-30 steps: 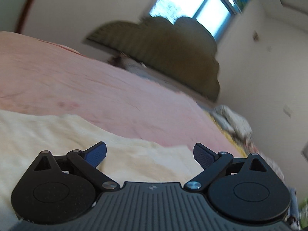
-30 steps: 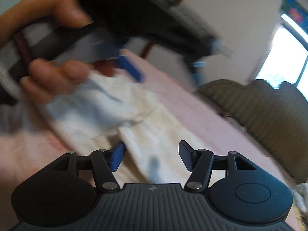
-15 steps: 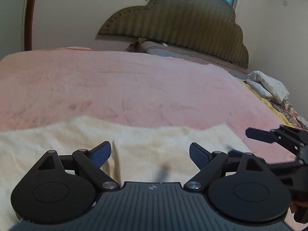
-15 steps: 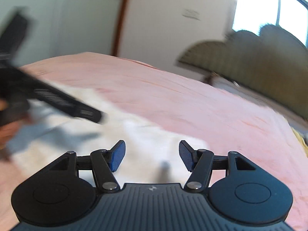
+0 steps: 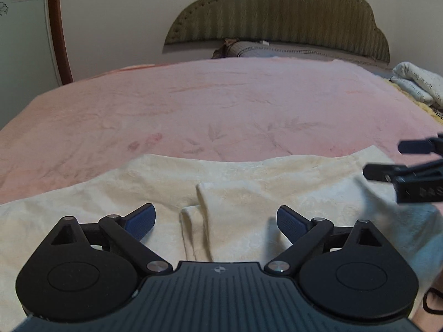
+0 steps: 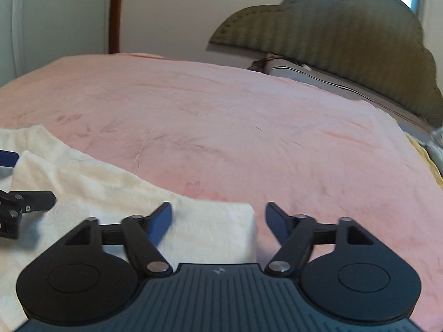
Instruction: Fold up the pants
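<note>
1. The left gripper (image 5: 216,221) hangs low over the cream-white textured fabric pants (image 5: 249,182), its blue-padded fingers (image 5: 139,220) spread wide apart with nothing between them.
2. Directly ahead of and beneath this gripper, the pants lie spread flat on the pink plush bed blanket (image 5: 221,105); a folded edge of the cloth runs forward between the two fingers, one layer lapping over another.
3. To the right of the left gripper, the black fingers of the right gripper (image 5: 387,160) reach in from the frame edge above the right end of the pants, parted and empty.
4. In its own view, the right gripper (image 6: 218,218) is likewise wide open and grasps nothing. A corner of the pants (image 6: 193,221) sits just ahead of it, below its left finger (image 6: 160,220), while its right finger is over bare blanket (image 6: 249,110).
5. The left gripper's finger tips (image 6: 33,200) show far to the left of the right gripper, over the cloth.
6. Far ahead of both grippers stands an olive-green scalloped upholstered headboard (image 5: 277,11), with a grey pillow (image 5: 277,49) at its base.
</note>
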The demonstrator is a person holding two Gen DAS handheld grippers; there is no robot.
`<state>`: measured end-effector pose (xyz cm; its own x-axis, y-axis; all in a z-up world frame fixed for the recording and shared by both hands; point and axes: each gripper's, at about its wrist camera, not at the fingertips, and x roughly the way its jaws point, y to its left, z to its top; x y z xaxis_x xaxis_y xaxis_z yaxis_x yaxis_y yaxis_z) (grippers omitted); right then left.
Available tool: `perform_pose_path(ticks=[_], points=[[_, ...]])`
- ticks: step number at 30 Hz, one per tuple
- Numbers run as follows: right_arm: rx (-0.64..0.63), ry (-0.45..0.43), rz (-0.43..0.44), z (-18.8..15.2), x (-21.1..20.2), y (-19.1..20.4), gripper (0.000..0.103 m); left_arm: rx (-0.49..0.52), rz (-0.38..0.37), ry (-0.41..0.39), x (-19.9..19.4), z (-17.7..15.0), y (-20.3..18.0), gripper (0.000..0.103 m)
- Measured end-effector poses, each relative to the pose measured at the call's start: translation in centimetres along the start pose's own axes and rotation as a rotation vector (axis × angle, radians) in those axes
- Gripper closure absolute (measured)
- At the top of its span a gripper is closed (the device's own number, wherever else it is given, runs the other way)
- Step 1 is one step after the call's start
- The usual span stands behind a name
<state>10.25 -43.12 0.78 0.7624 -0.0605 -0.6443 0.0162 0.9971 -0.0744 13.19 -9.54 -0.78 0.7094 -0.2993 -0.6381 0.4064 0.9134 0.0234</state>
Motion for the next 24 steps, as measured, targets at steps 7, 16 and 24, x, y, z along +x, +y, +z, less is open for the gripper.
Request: perform_pose_path(ticks=[7,16,24], points=[[0.088,-0.097,0.180,-4.6,-7.3,1.1,0.000,0.013,-0.030,0.047,-1.4,-2.8,-0.5,0.001],[0.073,-0.011,0.243,-8.8,-7.7,1.8,0.000,0.030,0.034,-0.027,-3.2,-3.9,-0.3,0.000],[0.102,0.007,0.298,-9.3,-8.7,2.0,0.000,0.013,0.029,0.015,-3.1,-4.9,0.1,0.000]])
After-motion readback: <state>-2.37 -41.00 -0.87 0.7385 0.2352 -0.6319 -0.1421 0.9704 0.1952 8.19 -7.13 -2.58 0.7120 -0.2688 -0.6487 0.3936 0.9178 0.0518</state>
